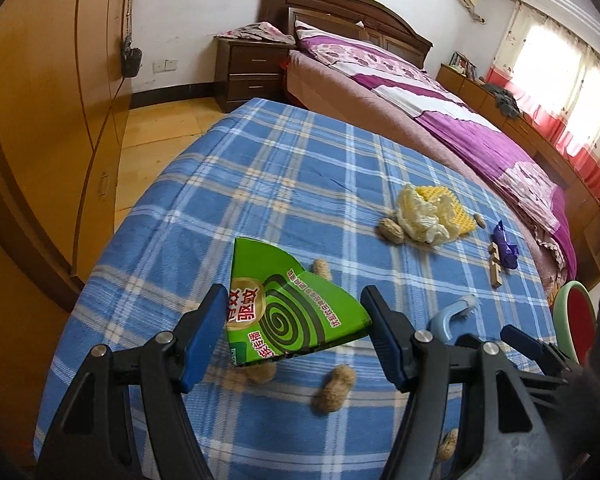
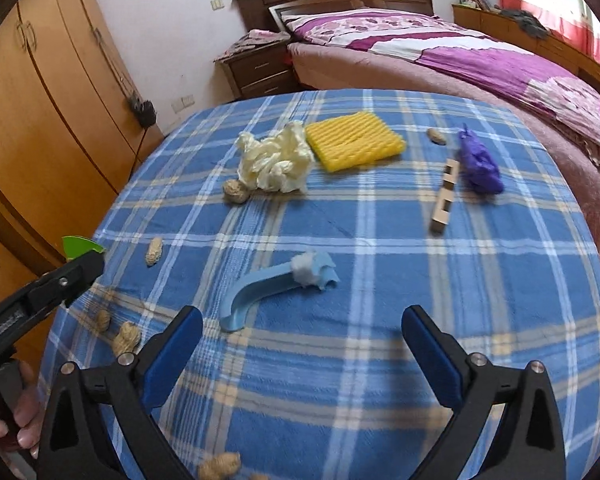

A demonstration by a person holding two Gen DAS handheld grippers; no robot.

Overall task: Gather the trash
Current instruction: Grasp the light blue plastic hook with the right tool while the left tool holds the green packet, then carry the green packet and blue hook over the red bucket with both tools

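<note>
Between the left gripper (image 1: pixel 294 334) pads sits a green carton piece (image 1: pixel 288 312), pinched by its edges; light, stiff card, likely to buckle if squeezed harder. Right gripper (image 2: pixel 302 346) hangs spread wide, empty.

My left gripper (image 1: pixel 294 334) is clamped across a green cardboard piece (image 1: pixel 288 316), both blue pads pressing its edges and holding it tilted above the plaid cloth (image 2: pixel 340 360). My right gripper (image 2: pixel 302 354) hangs above the near part of that same cloth, jaws spread wide with nothing between them, angled downward. A hand (image 2: pixel 18 412) grips the left gripper's handle, left of the cloth.
</note>
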